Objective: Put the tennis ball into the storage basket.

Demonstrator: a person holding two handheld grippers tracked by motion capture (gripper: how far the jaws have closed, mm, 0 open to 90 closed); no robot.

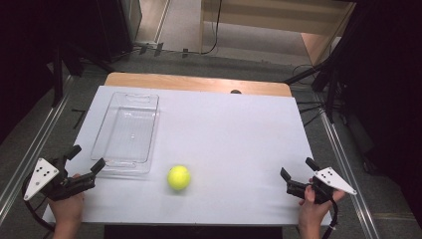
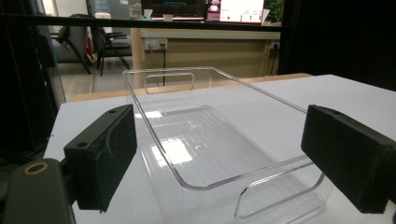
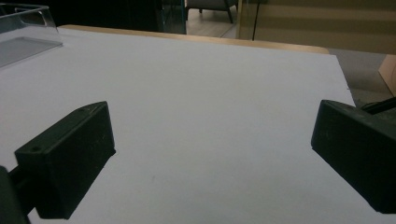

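Yellow-green tennis ball (image 1: 179, 177) lies loose on the white tabletop (image 1: 229, 134), just beside the empty clear plastic tray (image 1: 127, 130). Left gripper (image 1: 85, 167) and right gripper (image 1: 297, 176) hold their jaws wide apart, empty; seemingly nothing is begun.

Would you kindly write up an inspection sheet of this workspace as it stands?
Surface: white tabletop over a wooden table edge, bare in the middle.
Job's things: clear rectangular plastic bin, empty, at the left; yellow-green tennis ball beside its near right corner, apart from it.
Clutter: nothing seen.
Grippers: left gripper open, facing the bin's near end; right gripper open over bare tabletop.
Cables: black cable trailing from the left gripper.
Surroundings: grey floor, dark stands.
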